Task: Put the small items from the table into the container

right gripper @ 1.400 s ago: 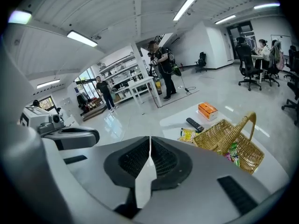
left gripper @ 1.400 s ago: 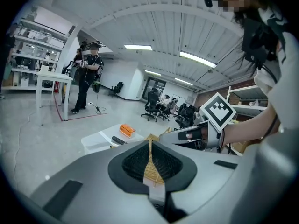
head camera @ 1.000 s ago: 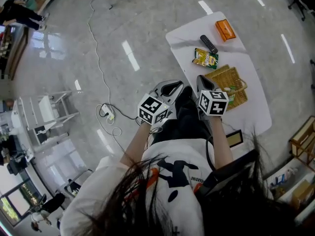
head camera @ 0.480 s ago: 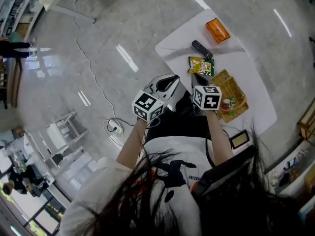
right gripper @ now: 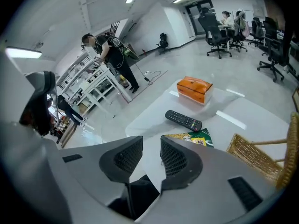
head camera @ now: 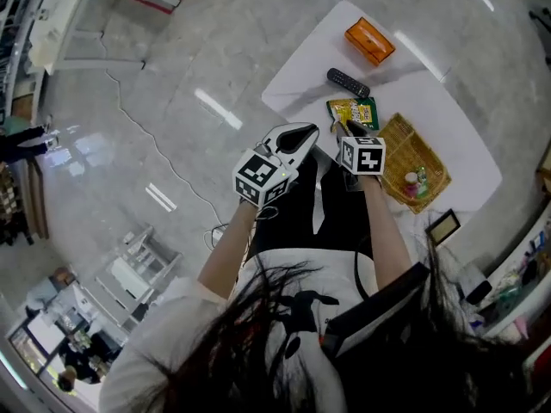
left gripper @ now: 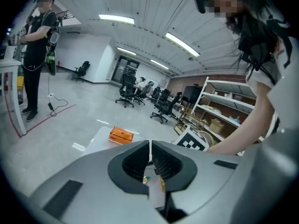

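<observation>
Left gripper [left gripper: 149,147]: jaws closed, tips together, nothing between them. It hangs off the near edge of the desk [head camera: 299,79].

Right gripper [right gripper: 152,154]: jaws opening, with a gap between them and nothing in it. It points down at the desk just beside the packet [head camera: 353,113].

The remote [head camera: 348,83] lies beyond the packet. The orange box [head camera: 370,40] sits near the far corner. The basket [head camera: 398,136] (wicker, small items inside) stands right of the packet.
</observation>
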Demonstrator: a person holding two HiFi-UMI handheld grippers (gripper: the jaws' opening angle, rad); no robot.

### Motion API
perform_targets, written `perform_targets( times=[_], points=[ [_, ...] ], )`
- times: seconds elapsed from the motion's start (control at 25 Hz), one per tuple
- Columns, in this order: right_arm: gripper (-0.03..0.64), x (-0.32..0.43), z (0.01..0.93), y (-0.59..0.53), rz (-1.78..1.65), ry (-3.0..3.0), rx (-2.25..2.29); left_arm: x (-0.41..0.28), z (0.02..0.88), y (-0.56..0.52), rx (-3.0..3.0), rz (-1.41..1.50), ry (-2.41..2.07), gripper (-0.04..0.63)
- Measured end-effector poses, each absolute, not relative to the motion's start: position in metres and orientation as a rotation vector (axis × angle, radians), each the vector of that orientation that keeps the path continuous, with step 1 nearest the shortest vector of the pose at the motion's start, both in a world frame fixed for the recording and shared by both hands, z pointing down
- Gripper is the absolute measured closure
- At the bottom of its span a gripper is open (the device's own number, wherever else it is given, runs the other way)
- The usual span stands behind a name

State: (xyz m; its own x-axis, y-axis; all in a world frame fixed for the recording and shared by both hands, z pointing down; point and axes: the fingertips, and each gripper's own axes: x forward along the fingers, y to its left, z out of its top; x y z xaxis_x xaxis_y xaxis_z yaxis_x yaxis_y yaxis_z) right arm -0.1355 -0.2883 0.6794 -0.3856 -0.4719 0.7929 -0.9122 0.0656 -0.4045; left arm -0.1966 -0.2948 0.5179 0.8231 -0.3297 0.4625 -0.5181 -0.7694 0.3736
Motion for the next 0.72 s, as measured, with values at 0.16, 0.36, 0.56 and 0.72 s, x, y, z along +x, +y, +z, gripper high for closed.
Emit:
perform_targets(
  times=[0.16, 0.36, 0.56, 0.72],
  points=[
    [0.474, -0.138, 0.726, -0.293, 1.259, -1.781, 1.351, -0.193, 0.537, -0.316, 2.557, 0.572, -0.475, 0.586],
    [0.459, -0.132, 0.783, -0.289, 1.188, -1.607, 1.324, -0.194, 0.569, -0.335, 2.591, 0.633, -0.323, 0.586],
    [0.459, -0.131, 0.828, -0.279, 1.179, -1.515, 1.29, -0.194, 0.599, -0.34, 2.604, 0.708, -0.185, 0.586],
    [0.466, -0.127, 0.839, -0.281, 1.225, -1.46, 1.349, -0.195, 0.608, -0.344, 2.59, 0.704, -0.178, 0.586]
  ],
)
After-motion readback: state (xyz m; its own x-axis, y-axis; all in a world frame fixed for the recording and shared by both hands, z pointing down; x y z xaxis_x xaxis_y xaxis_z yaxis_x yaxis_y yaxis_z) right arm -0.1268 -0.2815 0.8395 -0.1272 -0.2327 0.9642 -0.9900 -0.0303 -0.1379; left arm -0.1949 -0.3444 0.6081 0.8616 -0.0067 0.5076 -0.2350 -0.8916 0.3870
